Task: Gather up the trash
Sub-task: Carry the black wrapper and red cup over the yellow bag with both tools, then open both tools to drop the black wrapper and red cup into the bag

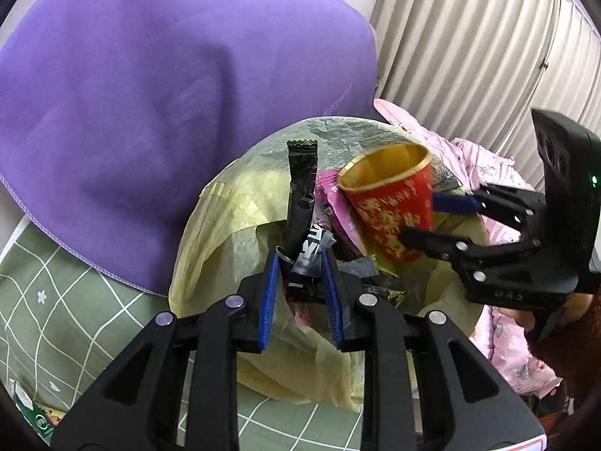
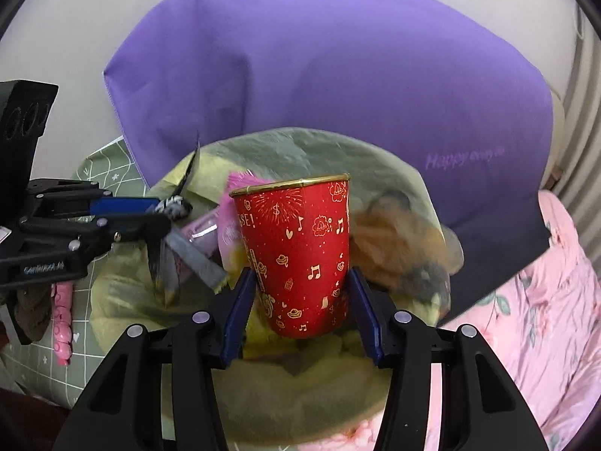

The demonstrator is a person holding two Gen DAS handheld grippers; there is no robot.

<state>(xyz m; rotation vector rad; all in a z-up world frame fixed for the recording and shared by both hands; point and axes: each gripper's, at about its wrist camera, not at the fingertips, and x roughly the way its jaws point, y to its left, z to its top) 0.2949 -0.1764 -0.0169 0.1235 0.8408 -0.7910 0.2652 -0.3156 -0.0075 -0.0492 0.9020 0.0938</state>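
Note:
My left gripper point(image 1: 301, 257) is shut on a bunch of crumpled black and grey wrappers point(image 1: 300, 203), held over the mouth of a yellow trash bag point(image 1: 225, 218). To its right, my right gripper point(image 1: 420, 218) is shut on a red paper cup point(image 1: 387, 203) with a gold rim, tilted over the same bag. In the right wrist view the red cup point(image 2: 300, 248) stands upright between the blue pads of the right gripper point(image 2: 300, 276). The left gripper point(image 2: 161, 213) reaches in from the left with the wrappers point(image 2: 195, 257). A pink wrapper point(image 2: 233, 225) lies in the trash bag point(image 2: 120, 300).
A large purple pillow point(image 1: 169, 94) lies just behind the bag. A green checked sheet point(image 1: 56, 282) spreads to the left, with a green packet point(image 1: 37, 421) at its near corner. Pink floral fabric point(image 2: 544, 300) lies to the right, and a ribbed curtain point(image 1: 488, 37) hangs beyond.

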